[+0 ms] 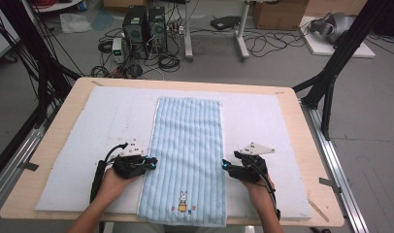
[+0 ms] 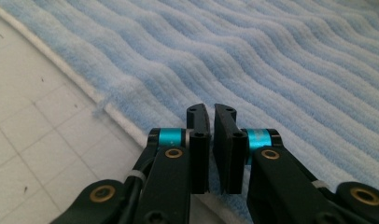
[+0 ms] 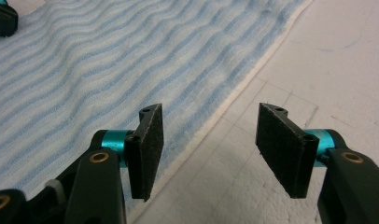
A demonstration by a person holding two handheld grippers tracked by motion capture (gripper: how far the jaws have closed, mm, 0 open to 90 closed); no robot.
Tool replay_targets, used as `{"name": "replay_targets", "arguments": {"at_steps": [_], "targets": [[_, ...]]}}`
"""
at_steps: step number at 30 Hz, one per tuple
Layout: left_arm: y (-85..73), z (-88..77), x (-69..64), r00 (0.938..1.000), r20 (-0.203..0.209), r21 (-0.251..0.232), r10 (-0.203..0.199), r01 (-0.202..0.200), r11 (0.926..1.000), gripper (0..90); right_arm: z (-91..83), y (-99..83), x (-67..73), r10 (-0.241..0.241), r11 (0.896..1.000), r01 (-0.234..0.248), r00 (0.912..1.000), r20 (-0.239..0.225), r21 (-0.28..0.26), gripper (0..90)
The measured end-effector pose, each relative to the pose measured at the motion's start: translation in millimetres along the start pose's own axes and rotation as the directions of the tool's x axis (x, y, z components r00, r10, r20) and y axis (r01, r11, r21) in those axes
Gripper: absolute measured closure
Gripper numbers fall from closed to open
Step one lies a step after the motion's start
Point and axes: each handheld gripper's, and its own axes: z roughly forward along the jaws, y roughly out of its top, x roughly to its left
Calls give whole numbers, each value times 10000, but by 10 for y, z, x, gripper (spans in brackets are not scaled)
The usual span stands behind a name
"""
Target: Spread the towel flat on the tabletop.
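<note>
1. On the near left of the tabletop (image 1: 49, 141), the person's left hand (image 1: 110, 182) holds the left tool (image 1: 151, 164) at the left long edge of the light blue towel (image 1: 188, 145); in the left gripper view this tool (image 2: 211, 116) has its jaws pressed nearly together, a thin slit between the pads, and whether any cloth is pinched there I cannot tell, since the tips lie right over the towel's white hem.

2. Under both hands a white mat (image 1: 103, 116) covers most of the wooden tabletop; faint grid lines on it show in both gripper views.

3. Across the middle, the towel lies flat and lengthwise on the mat, ribbed in pale stripes running away from the person; its near end reaches the tabletop's front edge.

4. Near that front end the towel bears a small embroidered rabbit (image 1: 183, 200) in a yellow outfit, with tiny coloured marks on either side of it; these are too small to read as letters, and I can make out no brand or writing.

5. At the right long edge, the right hand (image 1: 257, 187) holds the right tool (image 1: 225, 166); in the right gripper view the right tool (image 3: 211, 112) has its jaws spread wide, the towel's white hem running between them with no pad pressing on it; one pad sits over the blue cloth, the other over the bare mat.
</note>
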Motion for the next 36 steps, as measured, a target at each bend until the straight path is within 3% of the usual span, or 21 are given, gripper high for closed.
{"name": "replay_targets", "arguments": {"at_steps": [5,10,11,14,16,17,19,20,21,24,25,27,29,32,34,36], "targets": [[-79,-87,-86,9999,-136,20,60,-60,10000,878,7,11,-17,-35,10000,35,10000,34,20,409],[-139,-169,-112,9995,310,41,116,-117,9999,889,42,62,-31,-43,10000,43,10000,-17,-31,408],[-141,-170,-97,9991,431,-20,16,-15,10000,854,51,73,-35,-52,10000,51,10000,-49,-35,408],[-102,-165,-43,9994,251,-395,-256,265,9989,648,98,105,-41,-44,10000,44,9999,-90,14,425],[-63,-171,15,9988,198,-1031,-440,458,9936,615,133,118,-33,-192,9998,194,9994,-276,73,518],[-44,-170,47,9983,182,-1290,-554,573,9900,564,155,122,-14,-394,9991,402,9981,-477,158,621],[-22,-162,125,9969,159,-1870,-768,784,9792,535,218,122,44,-1115,9917,1163,9901,-859,541,718],[-15,-159,154,9964,116,-2060,-844,849,9749,525,265,114,78,-1556,9819,1637,9839,-875,956,758],[-1,-159,190,9953,45,-2236,-966,951,9700,511,290,106,92,-1798,9752,1891,9799,-862,1154,778],[48,-180,289,9926,-242,-2801,-1189,1075,9539,474,282,124,89,-2005,9690,2123,9746,-993,1264,803],[70,-191,322,9895,-362,-3008,-1396,1224,9458,454,278,128,92,-2053,9676,2169,9739,-973,1294,795],[100,-204,371,9854,-337,-3145,-1669,1481,9376,396,271,137,87,-2031,9681,2149,9741,-990,1285,729],[107,-213,414,9794,-363,-3370,-1986,1751,9251,306,244,154,48,-1694,9803,1799,9782,-1198,821,638],[91,-240,457,9784,-594,-3261,-1978,1683,9302,199,174,191,-27,-1247,9920,1260,9878,-932,84,448],[85,-285,487,9811,-536,-3393,-1859,1571,9274,200,114,199,-90,-654,9976,635,9949,-772,-272,339],[87,-344,530,9864,-382,-3447,-1596,1369,9287,200,48,197,-148,-414,9975,377,9972,-621,-593,272]]}}
